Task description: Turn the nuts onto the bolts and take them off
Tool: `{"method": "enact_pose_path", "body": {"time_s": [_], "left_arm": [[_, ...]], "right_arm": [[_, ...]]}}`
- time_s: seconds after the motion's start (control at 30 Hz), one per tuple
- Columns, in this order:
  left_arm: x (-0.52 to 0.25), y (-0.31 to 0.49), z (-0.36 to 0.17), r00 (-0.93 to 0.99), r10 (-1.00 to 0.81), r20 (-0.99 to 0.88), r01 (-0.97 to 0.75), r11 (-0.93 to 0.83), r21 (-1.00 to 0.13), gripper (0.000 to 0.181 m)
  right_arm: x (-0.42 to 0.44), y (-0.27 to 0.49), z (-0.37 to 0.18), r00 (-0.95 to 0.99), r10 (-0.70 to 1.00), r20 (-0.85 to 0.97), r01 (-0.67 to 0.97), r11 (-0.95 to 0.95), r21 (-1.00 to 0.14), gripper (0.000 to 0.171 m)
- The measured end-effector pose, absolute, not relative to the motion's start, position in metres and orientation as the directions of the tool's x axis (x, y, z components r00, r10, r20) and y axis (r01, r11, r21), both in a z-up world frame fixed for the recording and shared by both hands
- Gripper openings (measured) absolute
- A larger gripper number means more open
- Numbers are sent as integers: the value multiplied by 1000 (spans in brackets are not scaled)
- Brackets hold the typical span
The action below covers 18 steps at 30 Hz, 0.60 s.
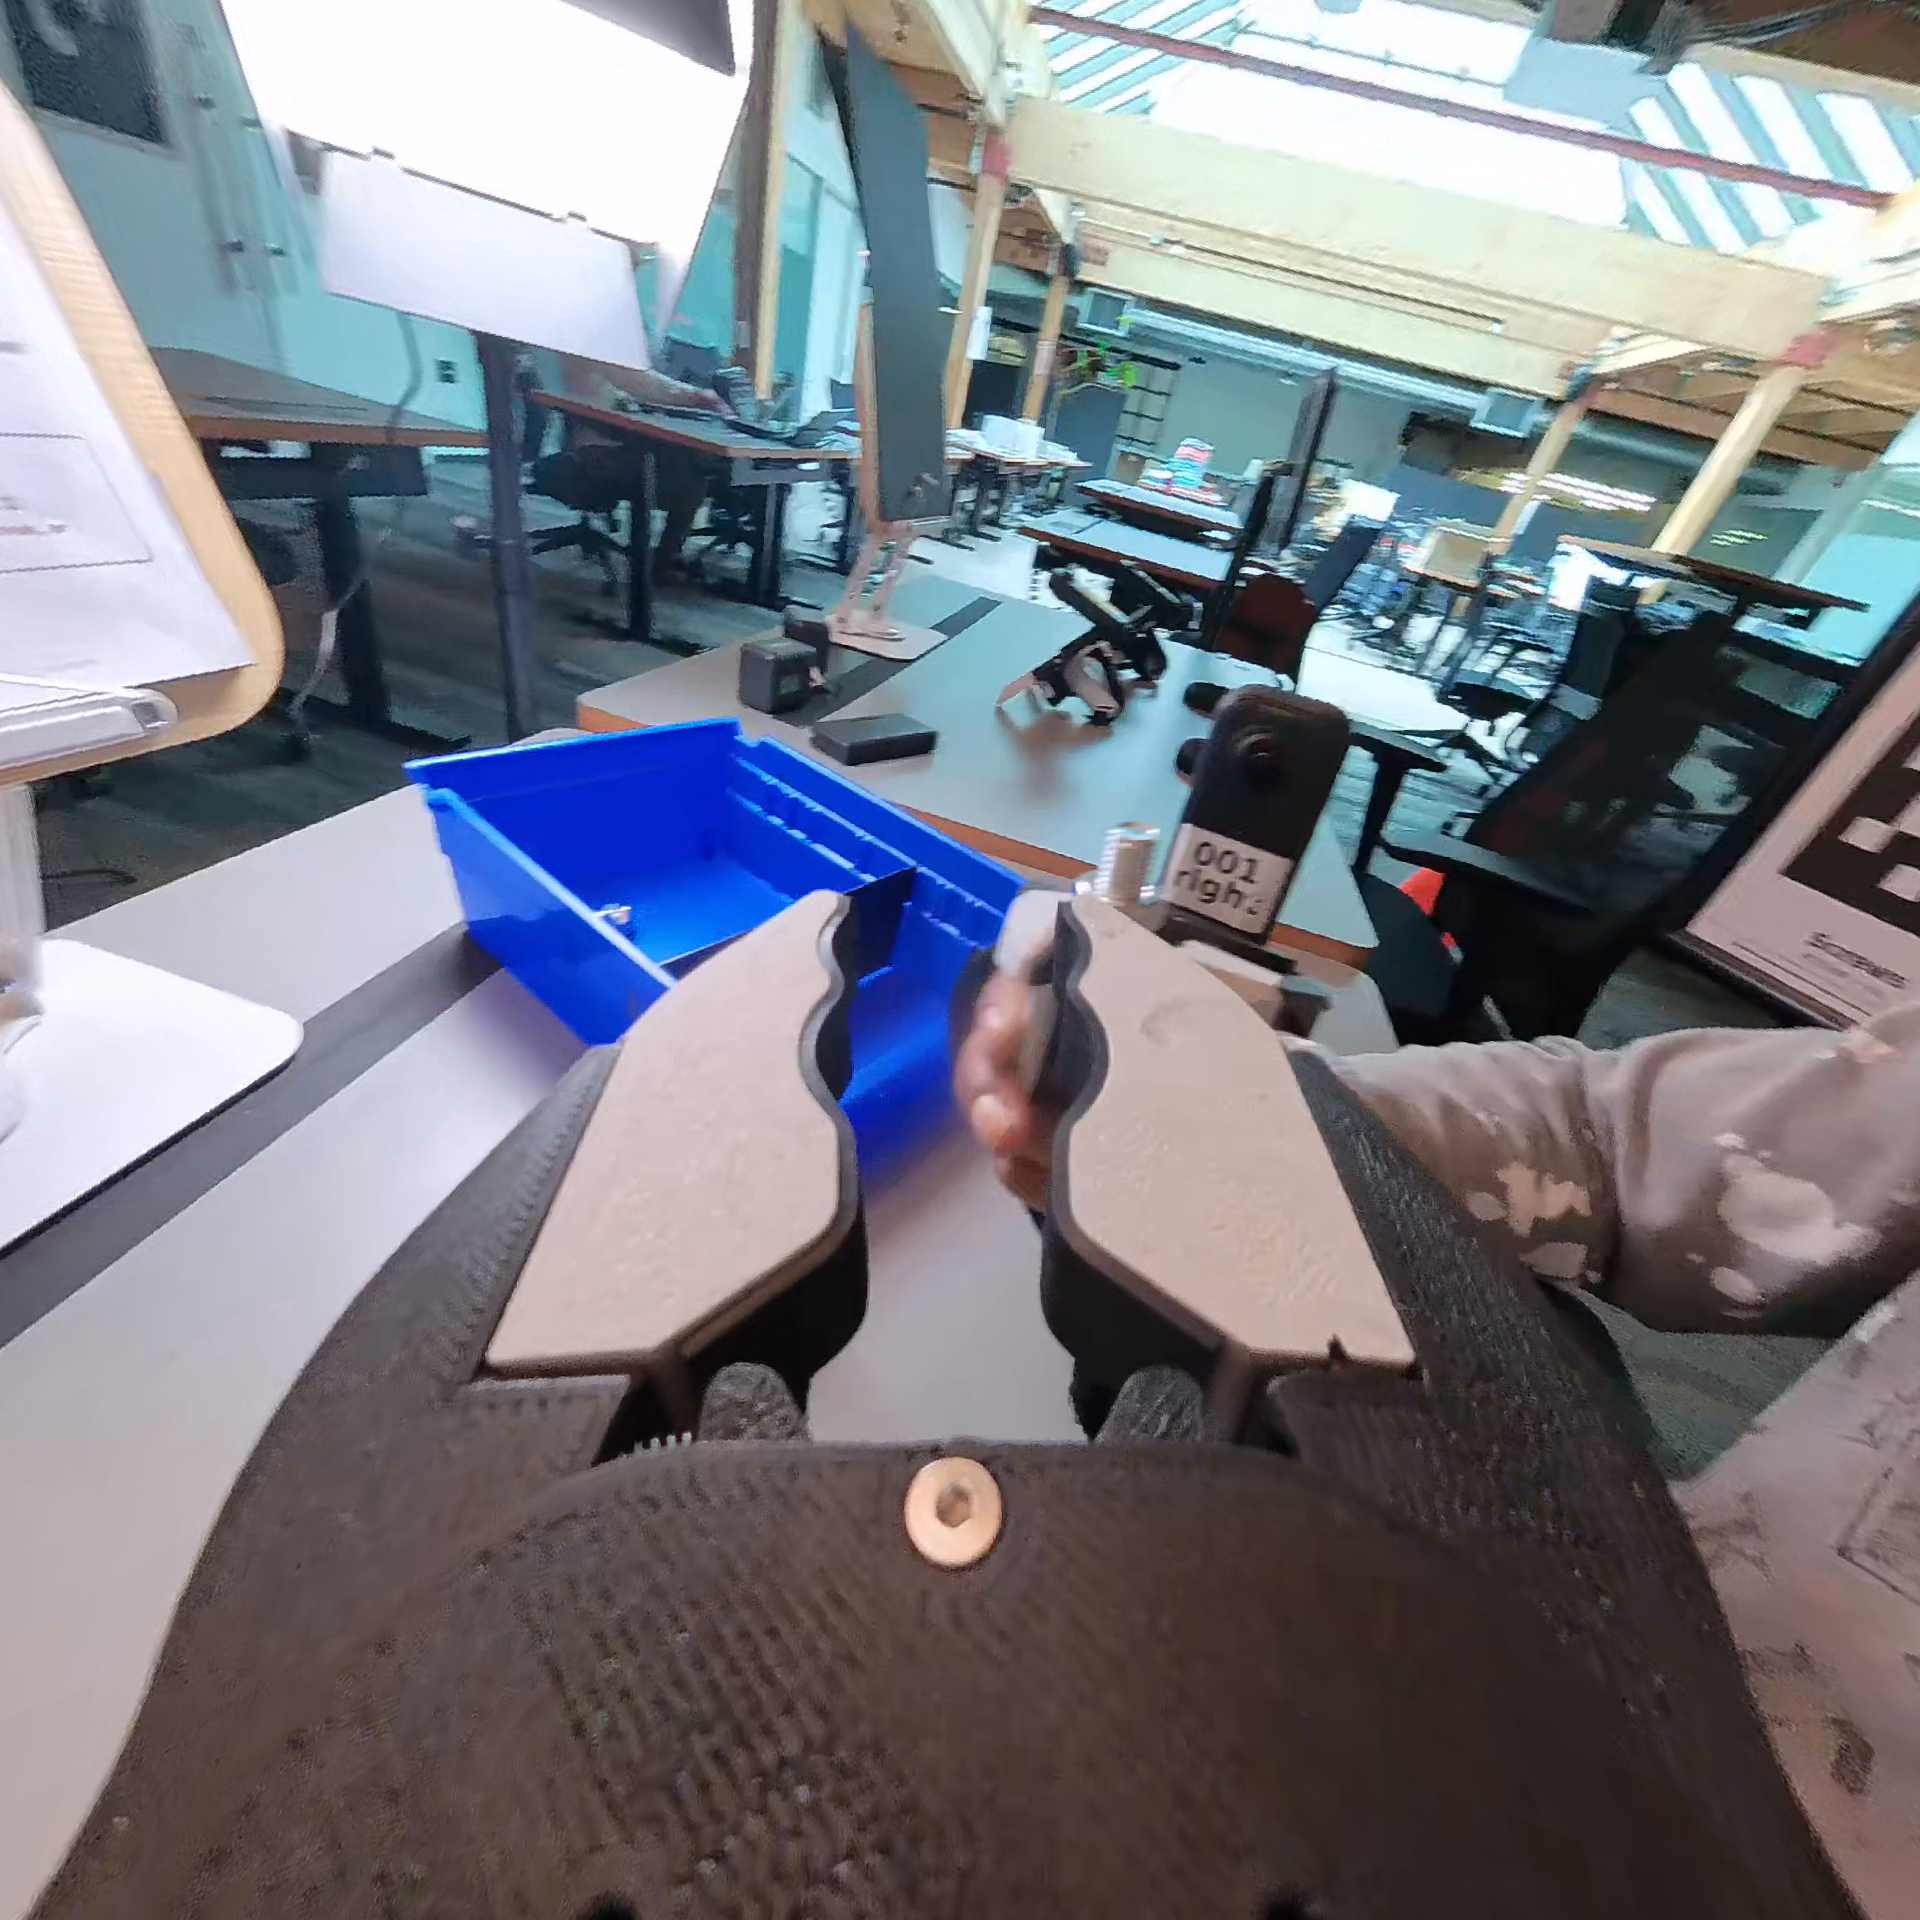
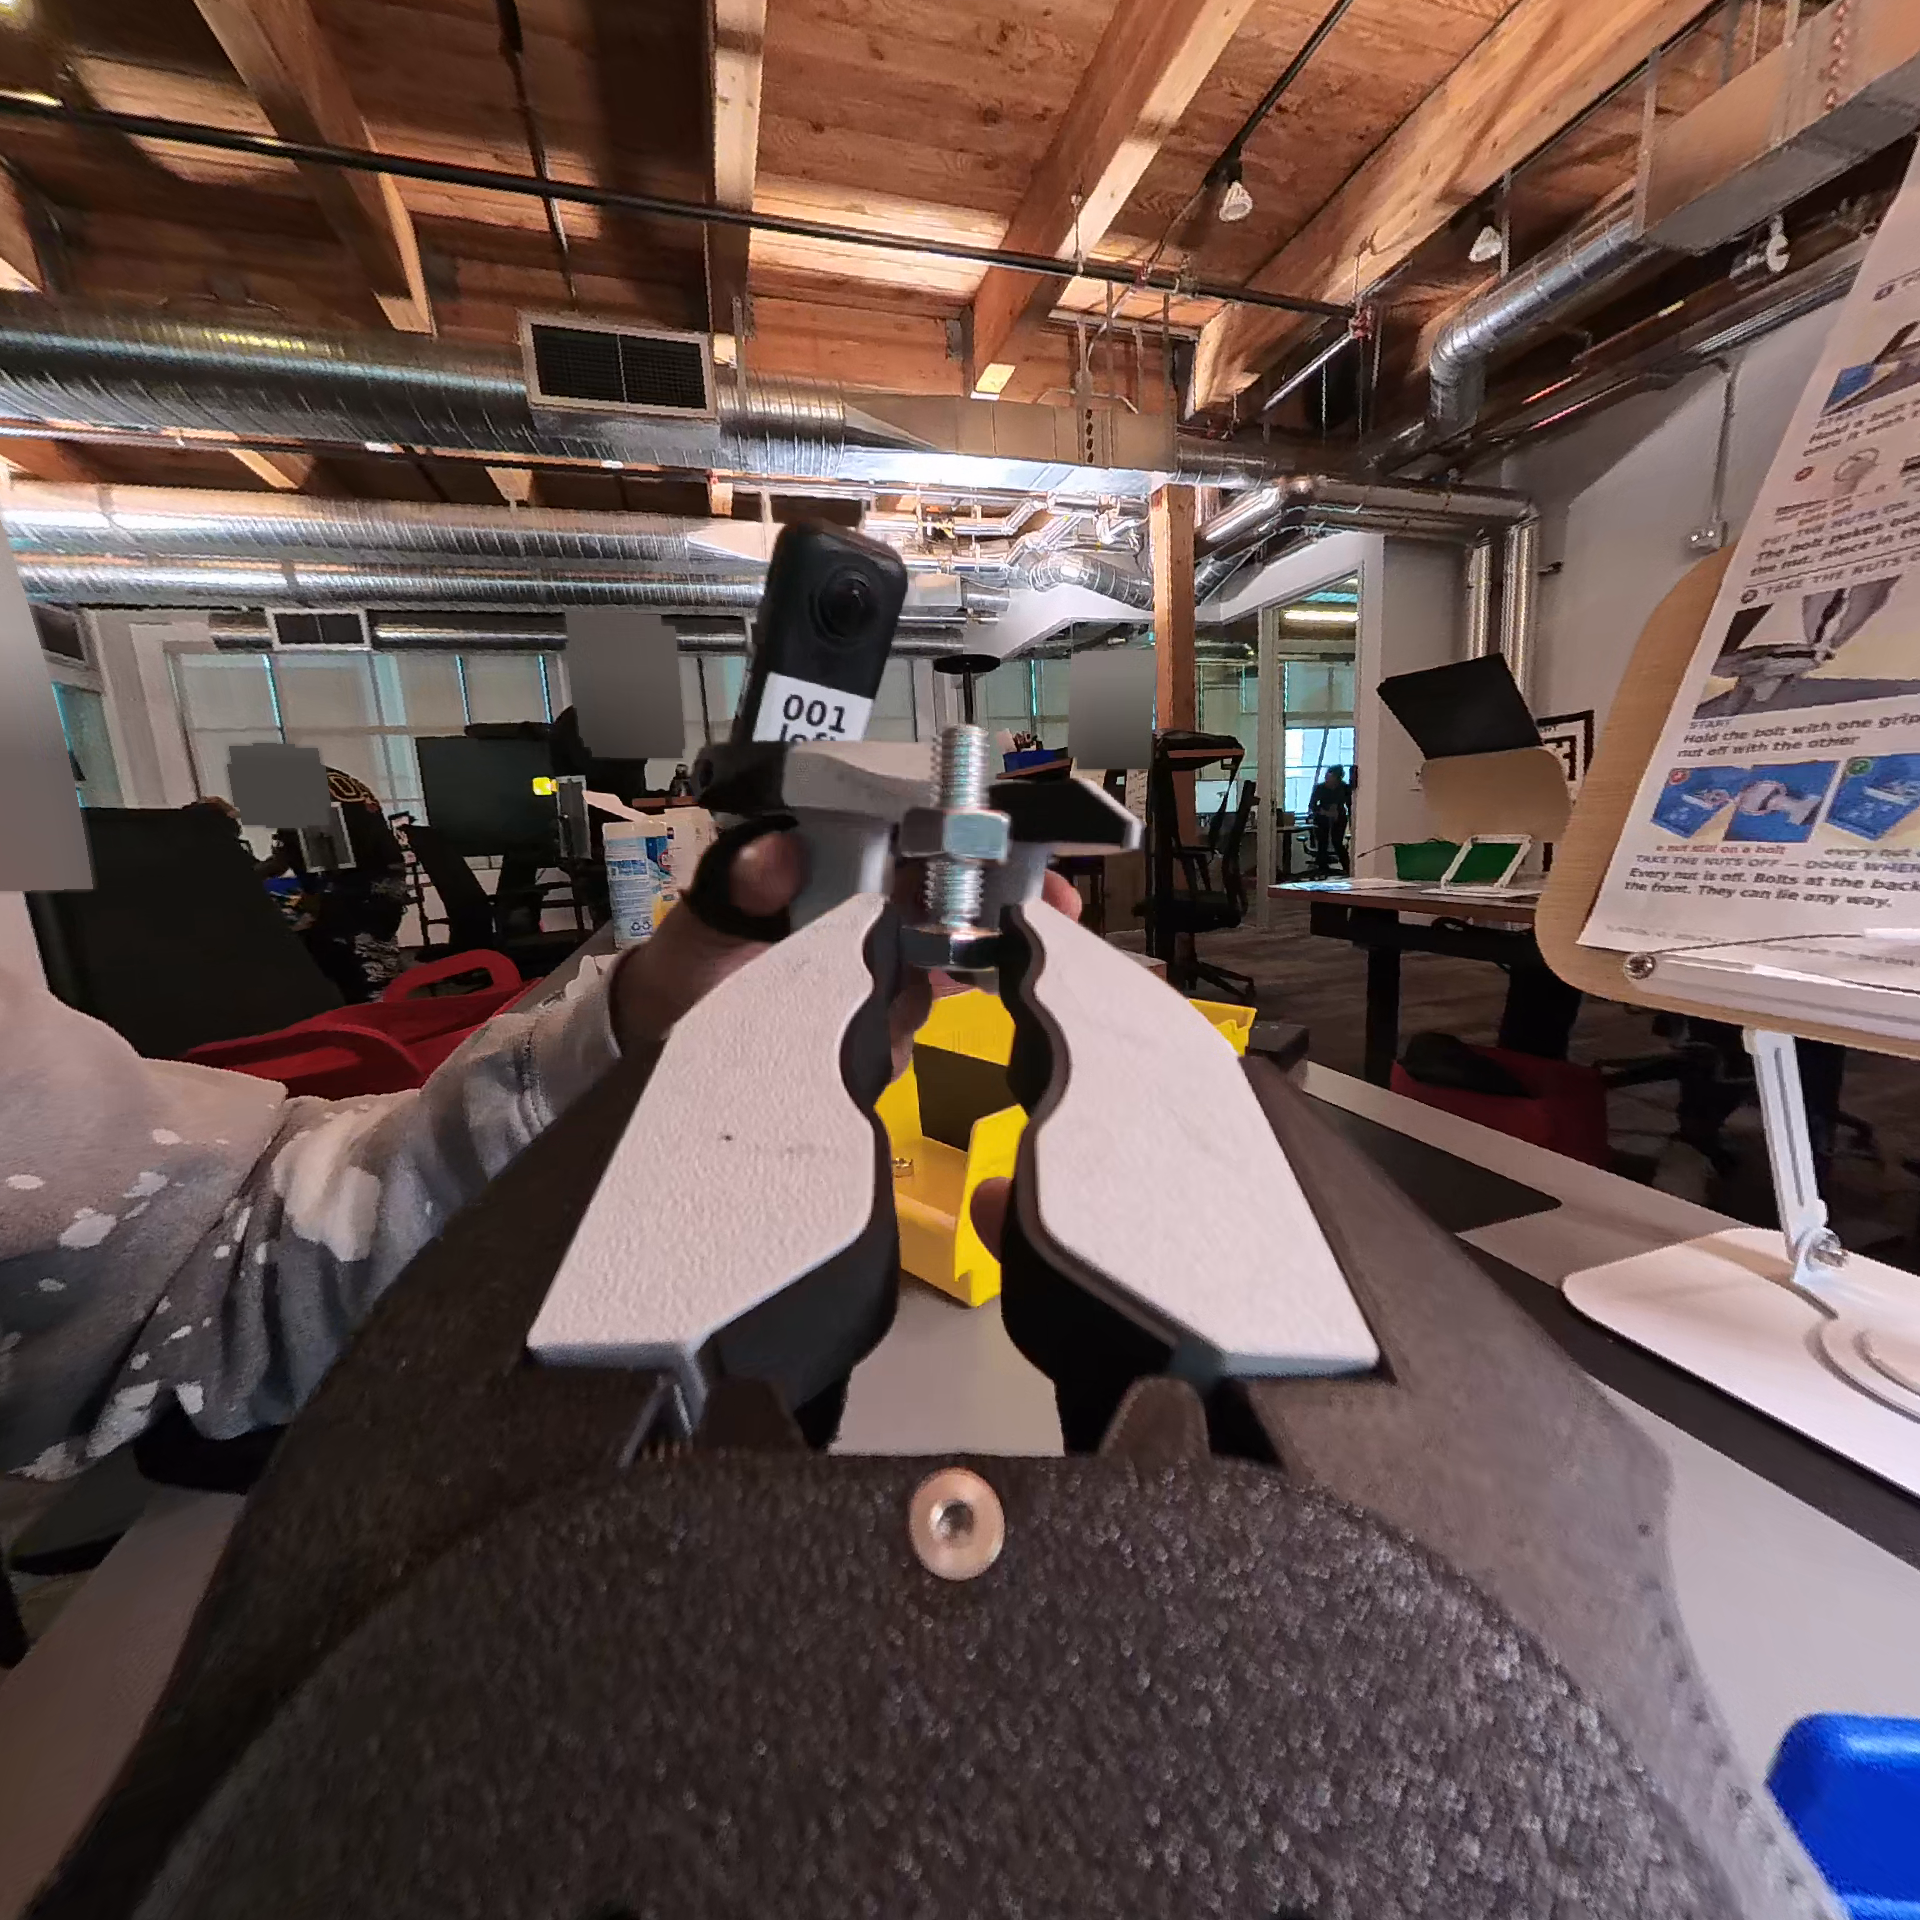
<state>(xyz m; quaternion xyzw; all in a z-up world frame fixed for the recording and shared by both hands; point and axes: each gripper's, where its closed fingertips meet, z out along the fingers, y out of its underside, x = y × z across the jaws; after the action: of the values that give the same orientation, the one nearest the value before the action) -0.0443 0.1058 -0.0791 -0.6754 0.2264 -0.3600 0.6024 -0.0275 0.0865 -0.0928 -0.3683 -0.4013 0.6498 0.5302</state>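
Observation:
My right gripper [image 2: 951, 940] is shut on the hex head of a silver bolt [image 2: 958, 894] and holds it upright in the air. A silver nut [image 2: 956, 831] sits on the thread about halfway up. The left gripper's fingers [image 2: 842, 816] show close on either side of the nut, at its height. In the left wrist view my left gripper [image 1: 951, 925] is open and holds nothing. The bolt's tip [image 1: 1132, 857] stands just past its right fingertip, not between the jaws. The right gripper's camera body [image 1: 1257, 790] is behind the bolt.
A blue bin [image 1: 540, 883] with a small metal part [image 1: 618, 914] sits on the grey table ahead left. A yellow bin [image 2: 935, 1236] lies below the held bolt. An instruction board on a white stand [image 2: 1766, 748] stands at the right. A person's hand [image 2: 748, 935] holds the left gripper. Only a small space, under 4 cm, lies between the two pairs of fingers.

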Motion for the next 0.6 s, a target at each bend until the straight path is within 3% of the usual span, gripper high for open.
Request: {"method": "enact_pose_path", "body": {"time_s": [0.17, 0.2, 0.23, 0.3, 0.6], "left_arm": [[-21, 98, -89, 576, -790, 208, 69, -207, -976, 43], [-24, 100, -88, 591, -780, 205, 77, -199, -977, 41], [-30, 104, -89, 614, -757, 224, 89, -215, -972, 23], [-45, 112, -88, 680, -707, 193, 91, -180, -979, 19], [-22, 96, -85, 564, -794, 226, 86, -217, -973, 39]], "right_arm": [[-32, 85, -97, -154, 987, -46, -374, -102, -922, 19], [-32, 86, -97, -146, 988, -54, -371, -105, -923, 19], [-31, 89, -96, -147, 987, -66, -382, -118, -916, 19], [-27, 89, -94, -161, 985, -62, -391, -121, -912, 19], [-32, 85, -97, -150, 988, -47, -373, -101, -922, 19]]}}
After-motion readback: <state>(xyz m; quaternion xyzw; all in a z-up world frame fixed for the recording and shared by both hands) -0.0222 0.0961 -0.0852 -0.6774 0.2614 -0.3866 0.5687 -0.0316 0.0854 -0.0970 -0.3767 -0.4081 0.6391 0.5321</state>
